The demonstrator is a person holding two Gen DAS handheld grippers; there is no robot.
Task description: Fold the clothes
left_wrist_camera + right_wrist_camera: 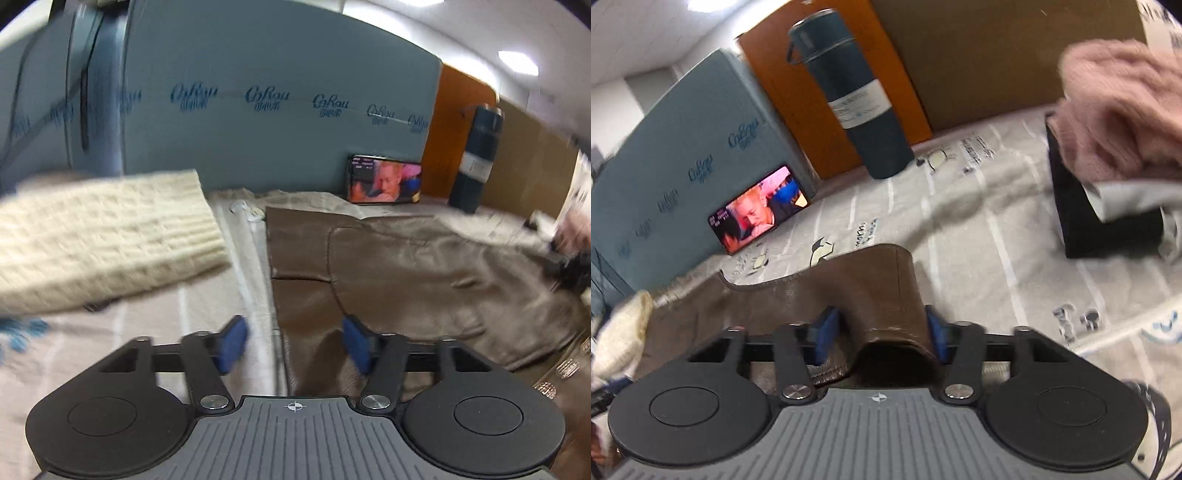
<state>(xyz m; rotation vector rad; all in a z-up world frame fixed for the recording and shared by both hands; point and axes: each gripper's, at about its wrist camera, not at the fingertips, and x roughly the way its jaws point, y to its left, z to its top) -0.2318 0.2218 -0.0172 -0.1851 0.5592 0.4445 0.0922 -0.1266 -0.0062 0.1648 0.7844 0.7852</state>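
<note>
Both cams sit low behind own fingers, facing fwd over the bed, close to the brown leather garment (388, 266). Shared: garment, phone (385, 180), dark flask (857, 92), blue panel (258, 92).

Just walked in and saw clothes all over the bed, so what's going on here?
A person with a handheld gripper in each hand is folding clothes on a bed. The right gripper has a raised fold of the brown leather-look garment between its open fingers. The left gripper hovers open over that garment's left edge, holding nothing. A cream knit sweater lies to the left, and a pink fuzzy garment sits on a dark pile to the right. A phone plays video by the wall.
</note>
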